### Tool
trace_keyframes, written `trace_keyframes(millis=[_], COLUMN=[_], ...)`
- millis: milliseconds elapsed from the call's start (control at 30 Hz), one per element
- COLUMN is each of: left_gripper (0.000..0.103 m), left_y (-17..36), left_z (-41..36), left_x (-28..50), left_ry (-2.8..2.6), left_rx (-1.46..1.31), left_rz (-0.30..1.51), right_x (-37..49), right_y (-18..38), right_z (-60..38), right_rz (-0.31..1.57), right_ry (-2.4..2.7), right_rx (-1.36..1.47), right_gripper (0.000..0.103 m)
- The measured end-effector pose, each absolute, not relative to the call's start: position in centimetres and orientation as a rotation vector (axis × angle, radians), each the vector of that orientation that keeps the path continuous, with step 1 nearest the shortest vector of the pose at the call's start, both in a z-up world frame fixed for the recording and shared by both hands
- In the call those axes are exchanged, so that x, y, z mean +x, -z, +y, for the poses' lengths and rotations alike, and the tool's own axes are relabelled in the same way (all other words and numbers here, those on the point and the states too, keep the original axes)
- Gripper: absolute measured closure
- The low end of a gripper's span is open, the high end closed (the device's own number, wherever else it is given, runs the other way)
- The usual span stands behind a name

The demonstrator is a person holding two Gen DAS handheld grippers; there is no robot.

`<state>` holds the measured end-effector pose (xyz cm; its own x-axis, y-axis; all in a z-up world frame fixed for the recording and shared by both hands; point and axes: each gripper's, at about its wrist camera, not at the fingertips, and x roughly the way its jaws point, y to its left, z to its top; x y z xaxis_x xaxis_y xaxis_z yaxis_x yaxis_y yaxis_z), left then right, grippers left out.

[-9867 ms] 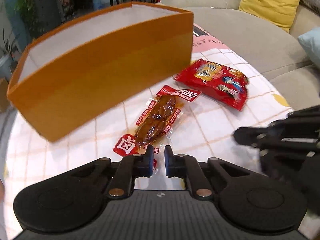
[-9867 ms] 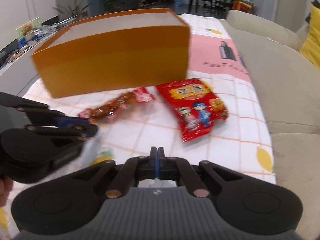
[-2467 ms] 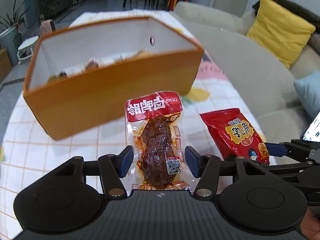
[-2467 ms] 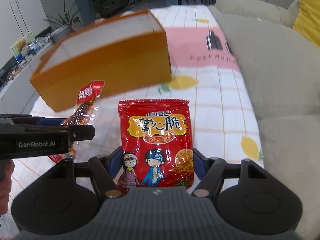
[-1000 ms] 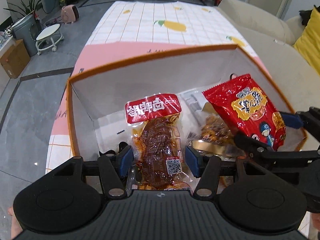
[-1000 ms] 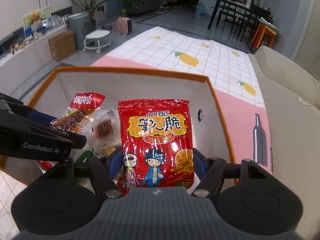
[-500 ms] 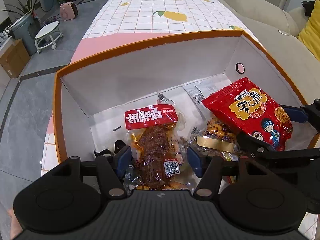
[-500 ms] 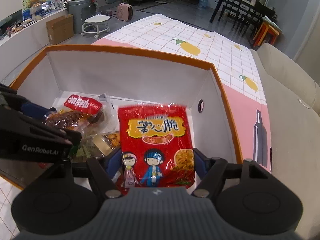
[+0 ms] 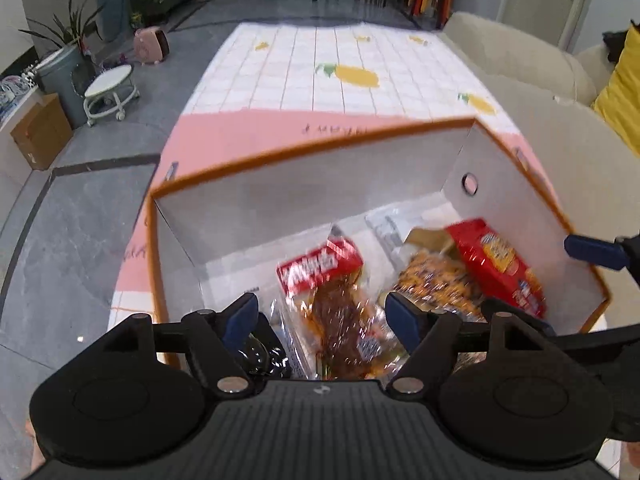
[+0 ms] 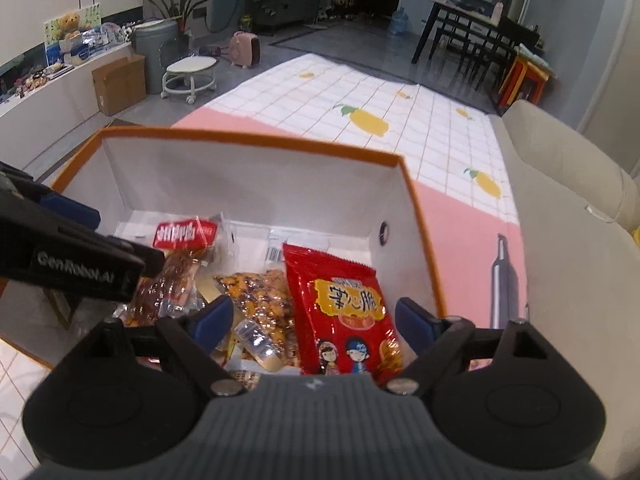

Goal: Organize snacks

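An orange box (image 9: 304, 152) with white inner walls stands on the table; it also shows in the right wrist view (image 10: 248, 141). The clear meat snack with a red label (image 9: 332, 292) lies inside it, blurred, below my open left gripper (image 9: 322, 316). The red chip bag (image 10: 346, 312) lies inside at the right, below my open right gripper (image 10: 314, 320). It also shows in the left wrist view (image 9: 496, 264). Neither snack is held. The left gripper's finger (image 10: 72, 260) shows in the right wrist view.
Several other snack packets (image 10: 256, 292) lie on the box floor. The table has a pink and white checked cloth (image 9: 340, 80) with lemon prints. A beige sofa (image 10: 572, 260) runs along the right. A white stool (image 10: 188, 76) and cardboard box (image 10: 120, 84) stand on the floor at left.
Both grippers have opened wider and let go. The meat snack and the red chip bag have dropped into the box. Both grippers have pulled back a little.
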<state>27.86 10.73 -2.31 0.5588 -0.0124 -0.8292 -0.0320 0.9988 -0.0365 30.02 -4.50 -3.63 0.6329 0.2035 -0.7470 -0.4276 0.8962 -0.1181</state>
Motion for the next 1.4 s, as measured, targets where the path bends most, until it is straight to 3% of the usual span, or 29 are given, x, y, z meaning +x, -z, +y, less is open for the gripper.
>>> trace_keyframes(millis=[467, 700, 867, 967, 1400], left_gripper=[0.018, 0.018, 0.015, 0.013, 0.013], left_y=[-4.2, -4.6, -4.2, -3.9, -0.6], left_z=[6.4, 2.9, 2.3, 2.1, 1.6], left_x=[20.6, 16.3, 13.6, 12.1, 8.4], left_ry=[-0.045, -0.043, -0.066, -0.079, -0.065], left_rx=[0.112, 0.243, 0.234, 0.198, 0.157], left_rz=[0.574, 0.462, 0.441, 0.448, 0.57], right_x=[23.5, 18.2, 14.3, 12.4, 8.1], right_y=[-2.5, -3.9, -3.9, -3.6, -1.1], right_z=[-9.6, -12.3, -13.3, -13.7, -14.6], right_rz=[0.63, 0.556, 0.528, 0.525, 0.583], right_ry=[-0.313, -0.269, -0.254, -0.24, -0.198], right_rx=[-0.126, -0.052, -0.045, -0.047, -0.012], right_gripper=[0.018, 0.018, 0.018, 0.01, 0.009])
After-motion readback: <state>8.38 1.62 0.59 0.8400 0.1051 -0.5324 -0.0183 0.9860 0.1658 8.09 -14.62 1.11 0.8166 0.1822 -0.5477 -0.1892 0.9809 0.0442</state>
